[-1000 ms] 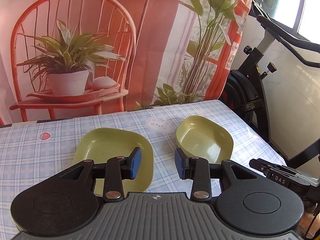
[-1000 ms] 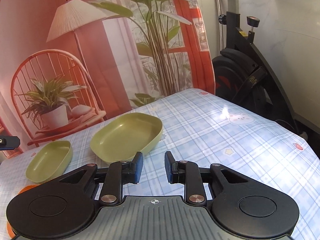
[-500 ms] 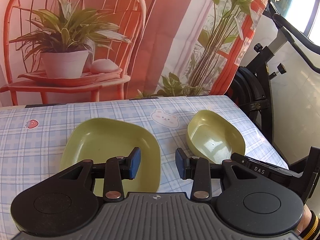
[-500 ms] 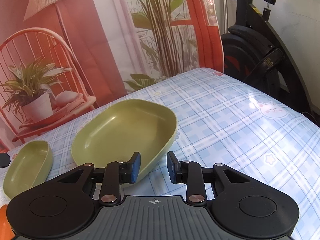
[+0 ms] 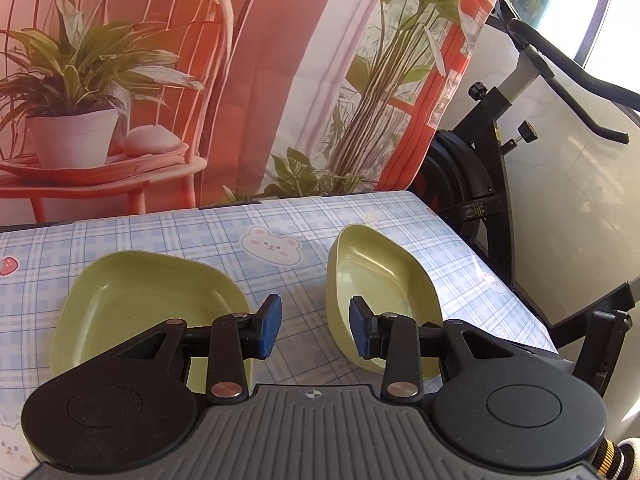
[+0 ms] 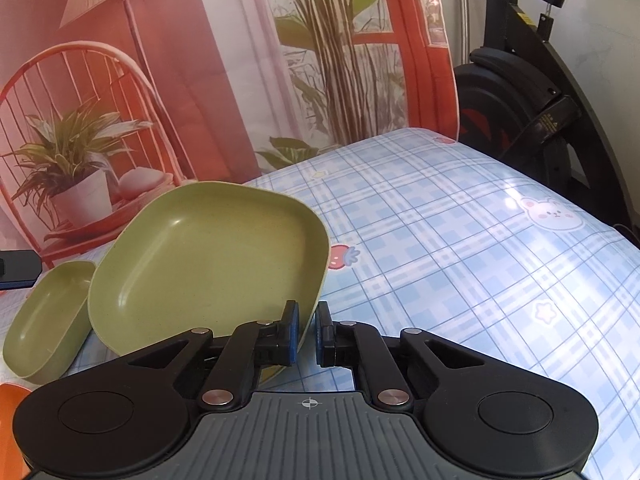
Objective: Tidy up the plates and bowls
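The broad, squarish olive-green plate (image 6: 208,256) with its raised rim sits on the blue checked tablecloth (image 6: 460,248), and the smaller, deeper olive-green oval bowl (image 6: 48,320) sits close at its side; from the right-hand view I can't tell whether they touch. Both look like stiff, light, matte plastic, not likely to shatter, perhaps a little slick. The thin upright rim is the place to pinch, one pad inside, one outside.

The right gripper (image 6: 307,338) is doing just that: jaws narrowed to a small gap straddling the plate's near rim, not clearly clamped.

The left gripper (image 5: 314,330) hangs spread wide and empty, its blue pad (image 5: 362,332) right by the bowl's near wall (image 5: 340,304).
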`<state>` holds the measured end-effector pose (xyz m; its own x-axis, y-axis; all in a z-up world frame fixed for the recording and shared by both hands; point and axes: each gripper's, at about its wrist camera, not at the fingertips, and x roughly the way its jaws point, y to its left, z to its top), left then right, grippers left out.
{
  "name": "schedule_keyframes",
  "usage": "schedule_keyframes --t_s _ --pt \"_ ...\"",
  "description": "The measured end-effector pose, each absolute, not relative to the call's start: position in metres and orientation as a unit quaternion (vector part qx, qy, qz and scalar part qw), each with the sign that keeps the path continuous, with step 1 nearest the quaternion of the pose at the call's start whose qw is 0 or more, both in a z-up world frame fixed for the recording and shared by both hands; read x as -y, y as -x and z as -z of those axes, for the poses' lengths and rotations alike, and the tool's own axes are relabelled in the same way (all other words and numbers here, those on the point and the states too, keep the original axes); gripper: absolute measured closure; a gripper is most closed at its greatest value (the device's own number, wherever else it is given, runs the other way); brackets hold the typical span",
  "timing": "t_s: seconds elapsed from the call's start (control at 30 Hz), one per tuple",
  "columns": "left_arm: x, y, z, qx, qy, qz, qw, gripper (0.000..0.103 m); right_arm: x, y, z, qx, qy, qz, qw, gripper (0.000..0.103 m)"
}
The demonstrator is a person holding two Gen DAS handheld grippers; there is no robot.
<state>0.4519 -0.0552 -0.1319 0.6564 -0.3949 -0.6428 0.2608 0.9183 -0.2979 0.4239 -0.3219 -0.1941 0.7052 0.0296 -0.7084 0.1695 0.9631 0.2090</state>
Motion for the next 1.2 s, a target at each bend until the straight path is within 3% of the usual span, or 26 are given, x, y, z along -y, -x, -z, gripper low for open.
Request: schedule_keyframes --t_s 0.4,0.43,0.5,0.57,1.2 --pt "0.091 -0.474 0.156 -0.399 0.04 0.188 0.896 0.066 0.319 -0.423 0.196 -0.374 -0.118 0.032 0.919 0.095" --pt "0.092 -0.476 0.158 -0.404 0.038 0.188 0.894 0.068 0.319 -0.423 0.196 -0.374 -0.118 0.032 0.919 0.095" --pt "0.09 -0.477 0.162 -0.408 0.042 0.191 0.892 0.084 0.318 -0.422 0.196 -0.374 -0.119 0.033 0.919 0.095" --pt "0.088 -0.475 0.165 -0.412 0.039 0.187 0.891 0.087 0.317 -0.422 0.196 -0.374 -0.117 0.036 0.919 0.095" --pt "0.039 -0.396 0.108 -0.377 0.047 0.186 0.906 0.087 0.271 -0.378 0.124 -0.373 -0.13 -0.003 0.919 0.096"
